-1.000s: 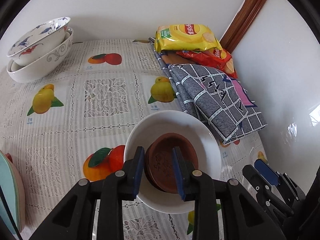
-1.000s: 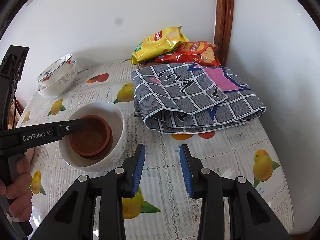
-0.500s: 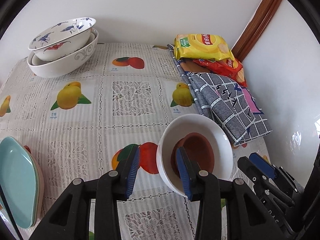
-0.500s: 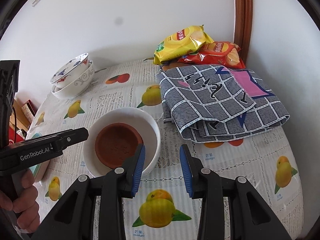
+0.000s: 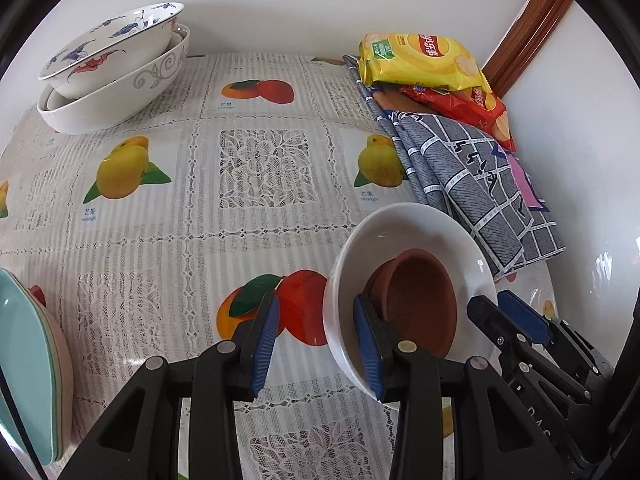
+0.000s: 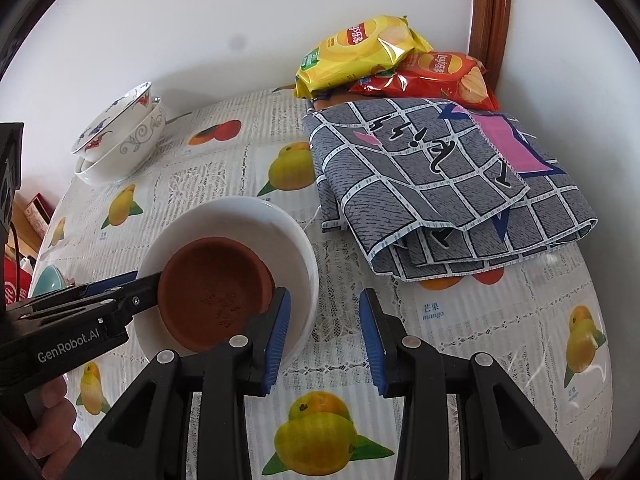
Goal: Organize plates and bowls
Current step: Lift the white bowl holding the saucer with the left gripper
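A white bowl (image 5: 420, 232) (image 6: 256, 216) sits on the fruit-print tablecloth (image 5: 264, 160) with a brown clay bowl (image 5: 420, 308) (image 6: 216, 280) lying inside it. My left gripper (image 5: 316, 340) (image 6: 132, 286) is open and straddles the white bowl's left rim, one finger inside beside the brown bowl, the other outside and clear of the wall. My right gripper (image 6: 325, 336) (image 5: 498, 308) is open astride the opposite rim. Neither gripper's pads press on the wall.
Patterned bowls (image 5: 116, 72) (image 6: 120, 136) are stacked at the back left. Teal plates (image 5: 24, 360) (image 6: 48, 278) lie at the left edge. A folded grey checked cloth (image 5: 472, 184) (image 6: 440, 184) and snack bags (image 5: 416, 60) (image 6: 360, 52) fill the back right corner by the wall.
My left gripper let go of the brown bowl's rim, widened and shifted left over the white bowl's rim. The right gripper moved left from the bare cloth onto the bowl's other rim.
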Tool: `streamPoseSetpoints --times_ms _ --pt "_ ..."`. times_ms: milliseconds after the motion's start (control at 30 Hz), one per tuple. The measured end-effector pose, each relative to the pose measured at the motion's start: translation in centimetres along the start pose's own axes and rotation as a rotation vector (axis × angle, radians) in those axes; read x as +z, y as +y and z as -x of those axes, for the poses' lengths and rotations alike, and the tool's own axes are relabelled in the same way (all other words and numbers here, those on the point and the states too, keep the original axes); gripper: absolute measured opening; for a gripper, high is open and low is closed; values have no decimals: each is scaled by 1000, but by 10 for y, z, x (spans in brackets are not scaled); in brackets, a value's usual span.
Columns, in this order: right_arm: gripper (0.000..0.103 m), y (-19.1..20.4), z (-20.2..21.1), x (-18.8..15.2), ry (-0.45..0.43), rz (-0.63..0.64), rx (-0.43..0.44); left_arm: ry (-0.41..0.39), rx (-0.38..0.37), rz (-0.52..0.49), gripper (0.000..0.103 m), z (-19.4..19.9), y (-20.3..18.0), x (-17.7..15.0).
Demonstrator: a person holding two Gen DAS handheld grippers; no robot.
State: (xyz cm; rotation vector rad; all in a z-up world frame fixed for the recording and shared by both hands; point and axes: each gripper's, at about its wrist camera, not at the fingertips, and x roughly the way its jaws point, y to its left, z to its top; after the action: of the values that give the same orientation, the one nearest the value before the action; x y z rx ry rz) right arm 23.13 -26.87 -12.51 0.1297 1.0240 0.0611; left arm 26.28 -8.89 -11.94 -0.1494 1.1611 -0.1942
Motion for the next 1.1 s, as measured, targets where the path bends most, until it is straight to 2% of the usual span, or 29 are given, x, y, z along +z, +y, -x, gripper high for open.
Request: streamPoseSetpoints --times_ms 67,167,467,667,833,933,1033,1100 --pt "36 1 -6 1 19 8 -17 9 19 -10 37 -4 -1 1" --pt "44 2 -14 2 45 26 -38 42 60 -36 42 -14 -3 1" --pt "61 -11 -27 4 73 -19 -28 26 37 -32 42 -20 0 2" --pt "61 -8 -26 2 25 13 -46 2 13 -21 42 -21 3 1" --pt "60 -10 -27 1 16 -9 -26 -14 8 -21 39 -21 1 1" --pt "55 -12 -27 0 22 -48 8 -17 -12 -16 31 -20 1 -1" --pt "53 -10 -27 -2 9 -44 4 -6 -36 -25 20 -20 -3 -1" --pt "43 -9 -26 -3 3 -45 21 -9 -39 -33 14 -20 -7 -2"
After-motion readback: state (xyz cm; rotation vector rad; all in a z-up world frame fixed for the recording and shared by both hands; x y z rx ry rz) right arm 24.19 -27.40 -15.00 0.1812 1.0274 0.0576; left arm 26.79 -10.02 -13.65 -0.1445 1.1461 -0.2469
